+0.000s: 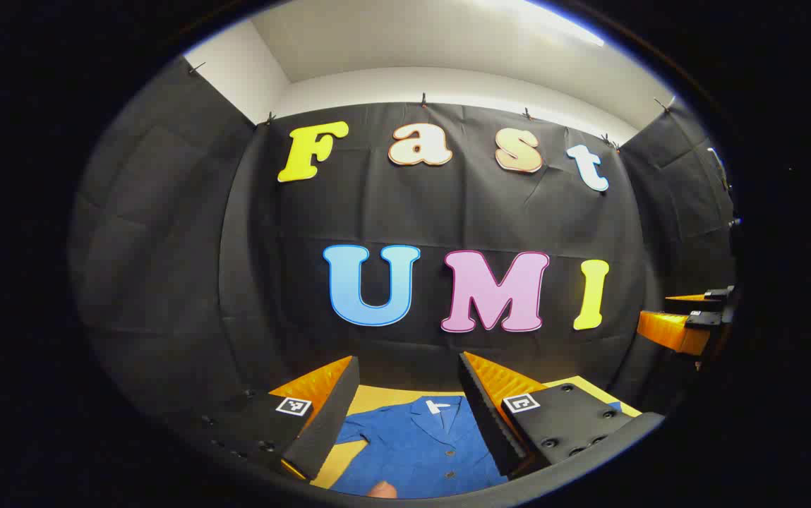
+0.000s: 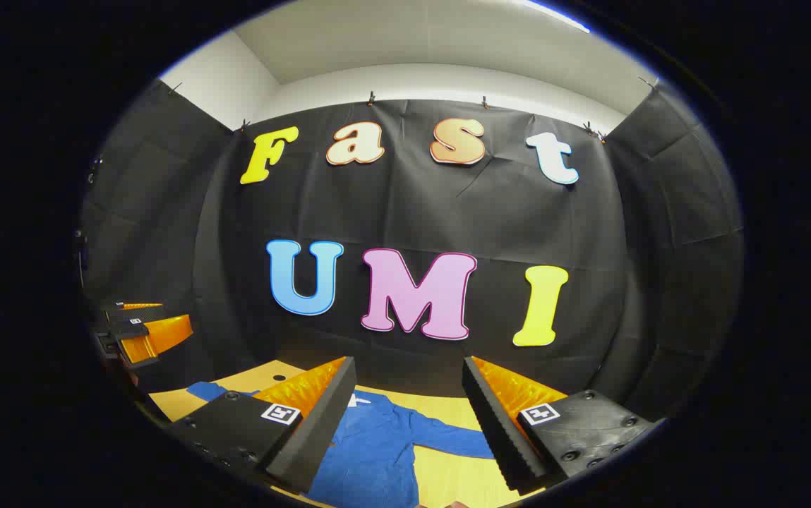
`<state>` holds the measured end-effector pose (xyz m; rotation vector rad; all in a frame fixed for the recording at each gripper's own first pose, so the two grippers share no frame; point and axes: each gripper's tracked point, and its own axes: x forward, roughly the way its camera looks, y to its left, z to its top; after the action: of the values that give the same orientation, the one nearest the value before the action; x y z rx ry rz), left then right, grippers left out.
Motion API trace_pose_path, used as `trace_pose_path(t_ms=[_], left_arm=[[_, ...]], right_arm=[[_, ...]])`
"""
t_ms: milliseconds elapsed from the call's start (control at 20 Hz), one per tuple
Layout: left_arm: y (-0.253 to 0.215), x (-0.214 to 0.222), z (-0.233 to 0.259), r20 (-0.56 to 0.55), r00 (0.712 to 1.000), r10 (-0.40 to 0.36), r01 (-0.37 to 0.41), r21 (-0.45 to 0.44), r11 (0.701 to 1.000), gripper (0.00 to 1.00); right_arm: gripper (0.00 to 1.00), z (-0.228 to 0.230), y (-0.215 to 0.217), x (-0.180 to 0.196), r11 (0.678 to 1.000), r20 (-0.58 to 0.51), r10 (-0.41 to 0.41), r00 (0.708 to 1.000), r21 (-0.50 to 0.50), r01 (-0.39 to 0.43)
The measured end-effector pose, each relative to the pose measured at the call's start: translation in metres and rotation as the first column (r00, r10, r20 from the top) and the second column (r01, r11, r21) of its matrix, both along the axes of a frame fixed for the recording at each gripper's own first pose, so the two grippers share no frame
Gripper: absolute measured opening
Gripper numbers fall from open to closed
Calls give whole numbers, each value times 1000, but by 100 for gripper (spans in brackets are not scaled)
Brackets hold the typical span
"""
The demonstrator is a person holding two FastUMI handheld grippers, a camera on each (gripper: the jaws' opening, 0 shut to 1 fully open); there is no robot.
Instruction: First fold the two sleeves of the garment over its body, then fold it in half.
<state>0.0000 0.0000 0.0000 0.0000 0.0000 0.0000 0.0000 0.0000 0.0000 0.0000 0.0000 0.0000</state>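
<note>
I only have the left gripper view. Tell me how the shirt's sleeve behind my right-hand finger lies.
Observer: In the right gripper view that sleeve lies spread flat on the table, out from the shirt, not folded over.
Operator: Report what the right gripper holds.
Observer: Nothing. The right gripper is open, with the shirt showing between its fingers.
Operator: Describe the opposite sleeve.
Observer: The other sleeve also lies out flat on the table.

Left gripper [image 1: 409, 416] held level, fingers spread wide apart, nothing between them. Right gripper [image 2: 409, 416] likewise raised, fingers parted wide, gripping nothing. Both pointed forward, side by side, well apart.
</note>
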Motion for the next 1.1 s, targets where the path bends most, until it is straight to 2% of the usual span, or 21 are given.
trace_pose_path(t_ms=[50, 200, 300, 350, 400, 450, 600, 650, 700, 1000, 1100], left_arm=[[-3, 1, -4, -15, 1000, -18, 18, 1, 1000, 82], [-4, 4, -6, -41, 998, -45, 46, 16, 999, 81], [2, 4, -1, -27, 999, -27, 27, 15, 1000, 81], [4, 4, 0, -24, 999, -26, 26, 15, 1000, 81], [5, 2, -1, -25, 999, -23, 24, 12, 1000, 81], [7, 1, -1, -24, 1000, -19, 19, 5, 1000, 79], [14, 2, 1, -26, 1000, -7, 7, -9, 1000, 82], [16, 3, 1, -24, 1000, 1, -1, -8, 1000, 81], [19, 5, 3, -20, 1000, 10, -10, -12, 1000, 81], [14, 10, 10, -18, 1000, 9, -9, -13, 1000, 79], [10, 12, 4, -39, 999, 7, -8, -14, 1000, 81]], right_arm=[[96, 1, -1, 0, 1000, 4, -3, 1000, -6, 3], [96, 0, -5, 2, 1000, -2, -10, 1000, -10, 10], [96, 1, -16, 6, 999, -2, -22, 1000, -27, 22], [100, 0, -24, 9, 998, -8, -36, 999, -45, 35], [100, 0, -36, 11, 997, -13, -59, 998, -58, 58], [96, 1, -44, 13, 995, -14, -78, 997, -61, 77], [96, 11, -56, 14, 993, -3, -107, 994, -52, 107], [92, 13, -56, 13, 993, 2, -110, 994, -47, 110], [96, 13, -55, 12, 994, 2, -108, 994, -36, 108], [96, 4, -47, 12, 995, -28, -96, 995, -32, 95], [96, -2, -49, 14, 995, -49, -98, 994, 8, 99]])
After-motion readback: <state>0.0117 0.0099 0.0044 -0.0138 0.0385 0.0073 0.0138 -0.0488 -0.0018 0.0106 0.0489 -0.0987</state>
